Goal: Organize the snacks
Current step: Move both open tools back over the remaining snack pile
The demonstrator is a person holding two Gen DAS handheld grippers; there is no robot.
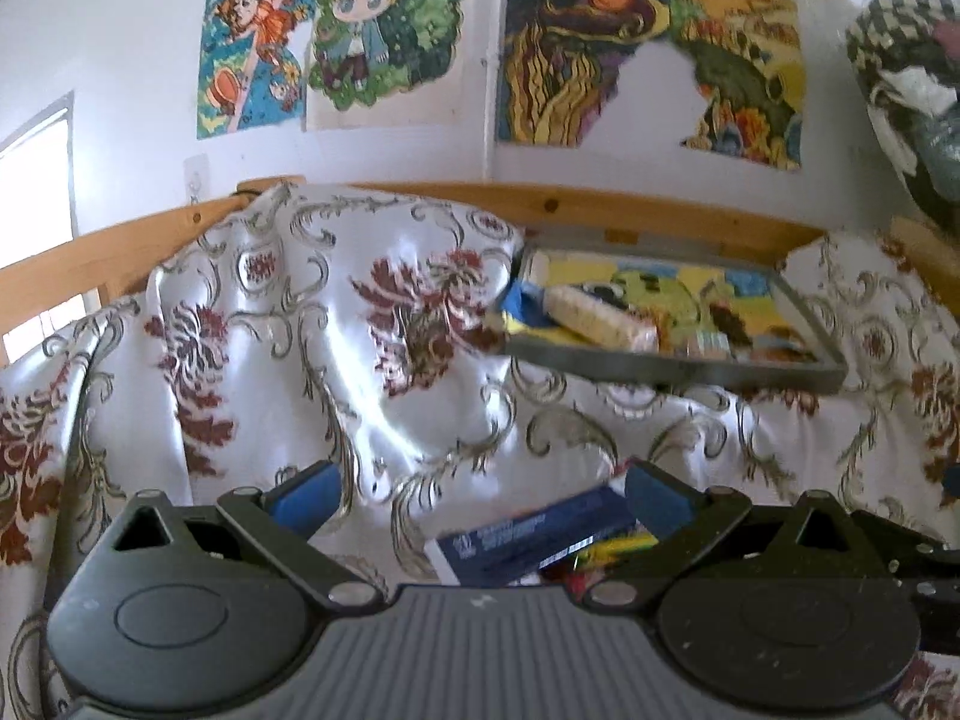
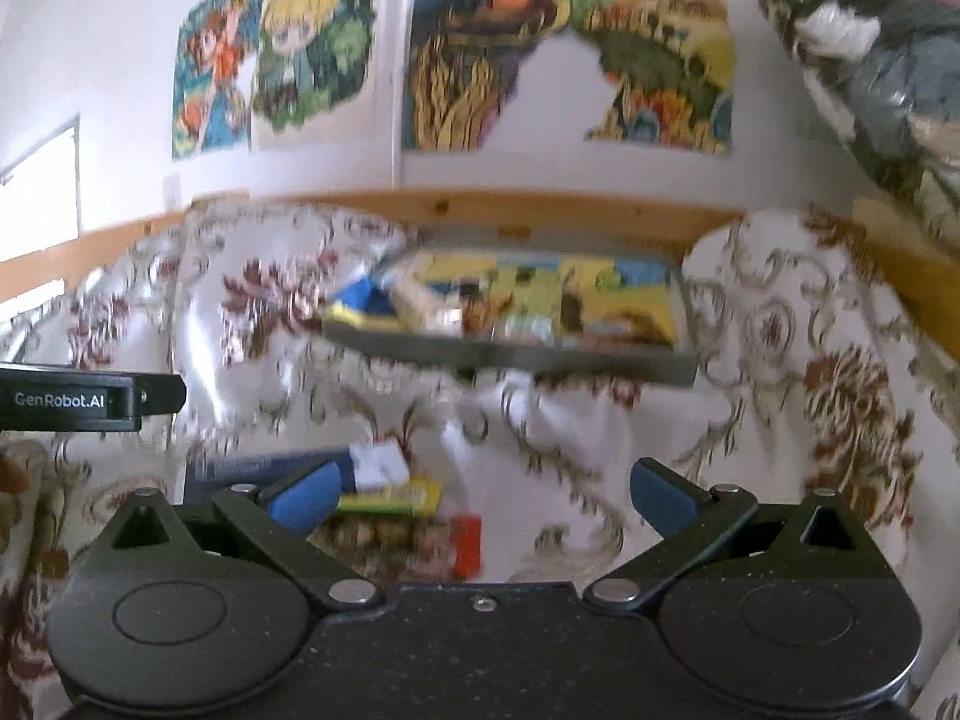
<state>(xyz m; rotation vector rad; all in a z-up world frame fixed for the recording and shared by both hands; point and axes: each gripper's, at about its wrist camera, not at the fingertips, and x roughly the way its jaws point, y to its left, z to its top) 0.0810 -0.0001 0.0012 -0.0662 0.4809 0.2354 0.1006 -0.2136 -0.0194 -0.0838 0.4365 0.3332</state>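
A grey tray [image 1: 672, 369] with a colourful printed base rests on the floral bedspread [image 1: 336, 324] by the wooden rail; a pale wrapped biscuit pack [image 1: 600, 318] and a blue-and-yellow packet [image 1: 528, 306] lie in it. My left gripper [image 1: 480, 495] is open above a dark blue snack box [image 1: 534, 534] with a yellow-green packet [image 1: 612, 549] beside it. In the right wrist view my right gripper [image 2: 480, 495] is open too, over a yellow-green packet [image 2: 390, 495] and a nut-printed packet with a red edge [image 2: 408, 540]. The tray [image 2: 516, 360] shows blurred ahead.
A wooden bed rail [image 1: 600, 207] runs behind the tray, below a wall with cartoon posters [image 1: 336, 30]. A bundle of bedding in plastic [image 1: 906, 90] hangs at the upper right. The left gripper's body [image 2: 90, 399] shows at the left edge of the right wrist view.
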